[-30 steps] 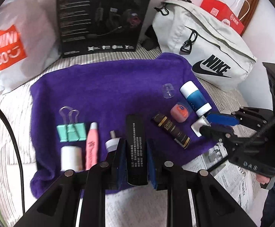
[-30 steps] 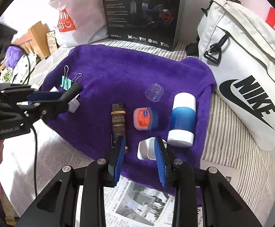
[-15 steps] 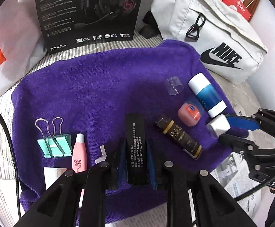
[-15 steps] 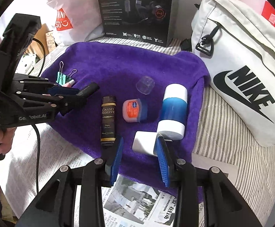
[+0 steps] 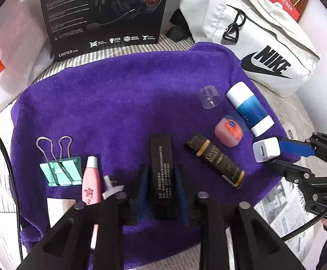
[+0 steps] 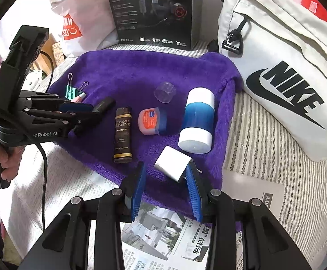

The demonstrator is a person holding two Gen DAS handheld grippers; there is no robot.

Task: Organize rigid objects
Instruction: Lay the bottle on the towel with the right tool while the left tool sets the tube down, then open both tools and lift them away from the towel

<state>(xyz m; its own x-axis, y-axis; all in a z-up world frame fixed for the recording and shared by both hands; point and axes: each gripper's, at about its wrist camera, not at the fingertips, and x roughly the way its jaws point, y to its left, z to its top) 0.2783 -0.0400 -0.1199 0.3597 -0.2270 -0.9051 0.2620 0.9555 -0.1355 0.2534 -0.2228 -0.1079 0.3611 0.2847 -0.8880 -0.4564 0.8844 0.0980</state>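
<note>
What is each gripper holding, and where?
Nothing gripped. Left gripper is opening around the black stick, near end; white charger lies loose inside the right gripper.

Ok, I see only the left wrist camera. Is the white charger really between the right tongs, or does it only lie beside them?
Observer: Between them. In the right wrist view the white charger lies tilted on the purple towel between the two blue pads of the right tongs. It is close to one pad, with a clear gap to the other.
Operator: And my left tongs, how do they look from that side?
Observer: The jaws of the left tongs are opening, with the black bar between them. A hand grips their handle at the picture's left edge, off the towel.
</note>
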